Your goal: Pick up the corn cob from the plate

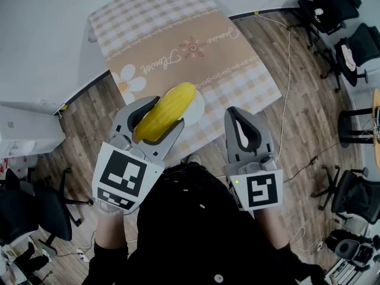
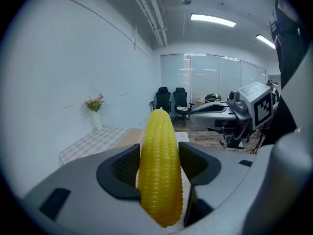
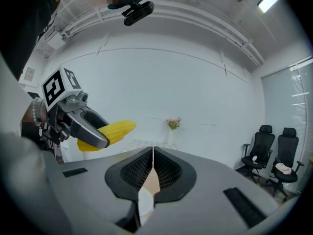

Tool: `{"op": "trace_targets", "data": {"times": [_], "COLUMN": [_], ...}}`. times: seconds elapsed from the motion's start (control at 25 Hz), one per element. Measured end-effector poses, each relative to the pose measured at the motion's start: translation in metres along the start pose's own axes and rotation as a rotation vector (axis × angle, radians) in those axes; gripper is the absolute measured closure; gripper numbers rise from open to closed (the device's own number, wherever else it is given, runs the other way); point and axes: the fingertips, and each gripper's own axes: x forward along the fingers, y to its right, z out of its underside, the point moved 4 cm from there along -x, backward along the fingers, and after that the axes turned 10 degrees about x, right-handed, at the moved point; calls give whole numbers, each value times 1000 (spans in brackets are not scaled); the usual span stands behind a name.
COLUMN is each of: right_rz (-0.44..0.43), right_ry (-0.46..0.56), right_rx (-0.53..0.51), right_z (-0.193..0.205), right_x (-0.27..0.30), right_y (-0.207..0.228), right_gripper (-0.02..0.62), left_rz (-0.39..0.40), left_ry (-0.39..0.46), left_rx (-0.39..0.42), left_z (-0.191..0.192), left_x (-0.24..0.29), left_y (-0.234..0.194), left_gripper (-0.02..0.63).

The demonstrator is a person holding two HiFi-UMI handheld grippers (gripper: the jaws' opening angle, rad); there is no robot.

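The yellow corn cob (image 1: pixel 164 113) is held up in the air, clamped between the jaws of my left gripper (image 1: pixel 157 120), which is shut on it. In the left gripper view the corn cob (image 2: pixel 160 165) stands upright between the two dark pads (image 2: pixel 122 168). Below it, the white plate (image 1: pixel 198 105) lies on the checked tablecloth (image 1: pixel 178 46) near the table's front edge. My right gripper (image 1: pixel 243 126) hovers beside the left one, shut on nothing, its pads (image 3: pixel 166 168) pressed together. The right gripper view also catches the corn cob (image 3: pixel 117 129) at the left.
Black office chairs (image 1: pixel 329 8) stand on the wooden floor at the right, and a cable (image 1: pixel 288 82) runs past the table. A white cabinet (image 1: pixel 27 123) is at the left. A vase of flowers (image 2: pixel 94 106) sits on the table's far end.
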Motion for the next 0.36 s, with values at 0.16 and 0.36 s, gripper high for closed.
{"op": "trace_targets", "data": {"times": [0.16, 0.36], "right_rz": [10, -25], "right_ry": [-7, -22], "right_rx": [1, -15], "right_z": [-2, 1], "right_x": [1, 3], "right_y": [1, -3], "right_gripper": [551, 551], "left_rz": [-2, -2], "left_ry": [-6, -20], "left_rx": [-12, -11], "left_z": [3, 7], "left_x": [1, 2], "left_y": [-1, -3], "left_gripper": [347, 347]}}
